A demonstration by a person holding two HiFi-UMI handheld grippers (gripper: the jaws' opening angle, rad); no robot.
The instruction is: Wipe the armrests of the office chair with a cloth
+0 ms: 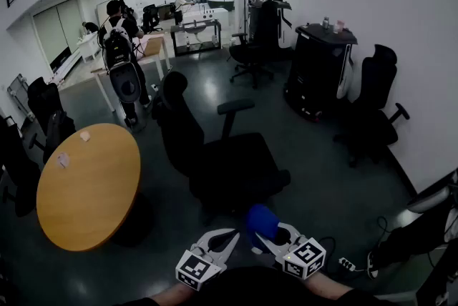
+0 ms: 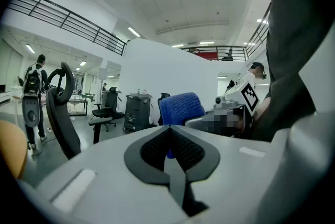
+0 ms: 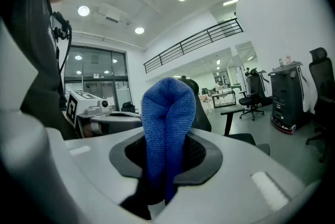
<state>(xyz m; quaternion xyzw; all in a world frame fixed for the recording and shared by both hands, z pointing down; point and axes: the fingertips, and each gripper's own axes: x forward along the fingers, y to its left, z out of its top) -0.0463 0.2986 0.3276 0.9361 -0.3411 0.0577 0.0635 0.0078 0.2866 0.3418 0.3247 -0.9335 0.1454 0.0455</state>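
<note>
Dark office floor (image 1: 322, 176), chairs scattered around. The office chair (image 1: 229, 161) is straight ahead of you with its seat facing you, well apart from both grippers. One armrest (image 1: 235, 106) stands up clearly on its post. The other I can't pick out against the backrest. No wiping has begun.

The blue cloth (image 1: 262, 220) is in the right gripper (image 1: 266, 239), jaws clamped on a folded bunch that sticks up past the tips. The left gripper (image 1: 227, 240) is just beside it, jaws pressed together with nothing in them.

Beyond that there's a round wooden table (image 1: 86, 183) on your left, a person with a backpack (image 1: 120, 58) further back, and a power strip (image 1: 346, 264) on the floor by your right side.

Risks as I see them:
- The cloth is held only by a fold. Dragging it along the armrest pad could pull it out of the jaws, so press down rather than rake sideways.
- The bunch is narrow, so one pass probably won't cover the full pad.
- The chair likely rolls or swivels if pushed. Use the free left gripper to steady it.
- Jaw tips past the cloth could scrape the pad.
- Watch your feet near the power strip when stepping in.
</note>
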